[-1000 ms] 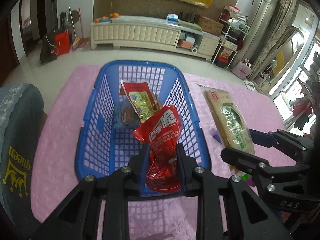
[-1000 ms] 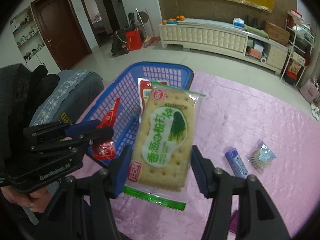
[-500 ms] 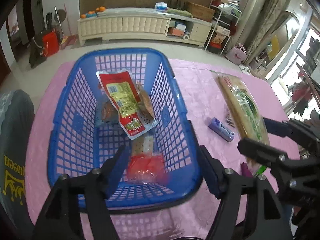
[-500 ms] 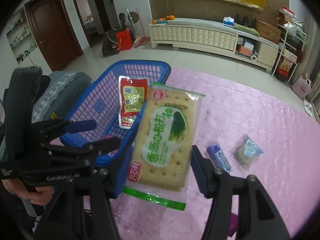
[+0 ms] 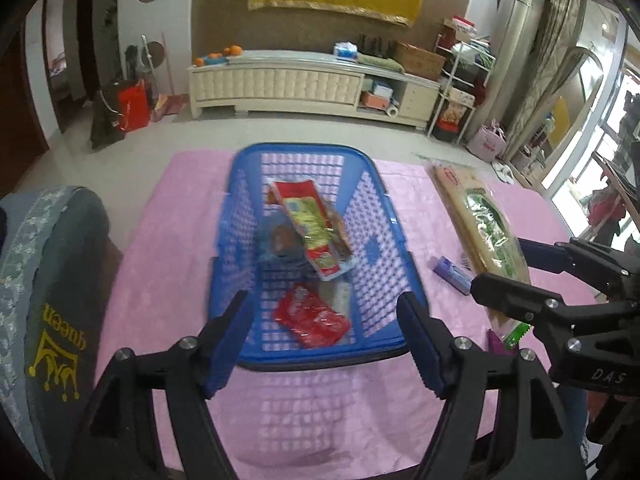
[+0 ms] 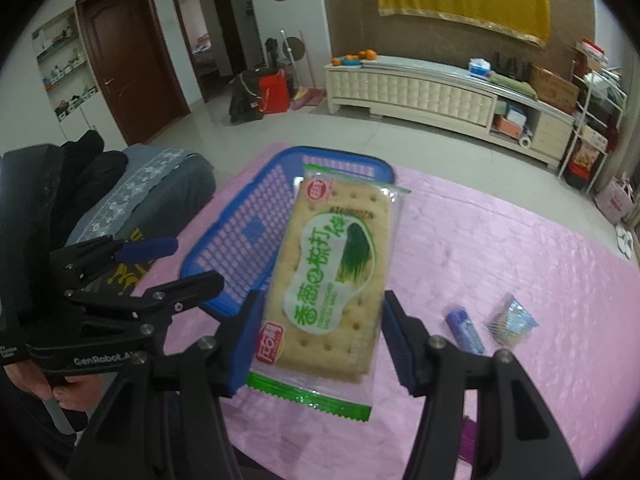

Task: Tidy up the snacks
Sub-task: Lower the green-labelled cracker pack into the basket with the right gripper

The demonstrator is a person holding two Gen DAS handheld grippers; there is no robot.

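Pinching the cracker packet [image 6: 332, 280], our right gripper [image 6: 320, 336] hangs beside the blue basket [image 5: 394, 248]. Our left gripper [image 5: 324, 344] has just spread, empty, above the red snack pouch [image 5: 312, 320].

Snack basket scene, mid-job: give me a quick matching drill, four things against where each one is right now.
Things:
1. red snack pouch
2. cracker pack
3. small purple-blue packet
4. left gripper

Places or states:
A. lying on the pink tablecloth, outside the basket
B. held between the jaws of the right gripper
C. open, nothing between its jaws, which have just been opening
D. lying on the floor of the blue basket

Pairs: 1-D, 2-B, 3-A, 4-C
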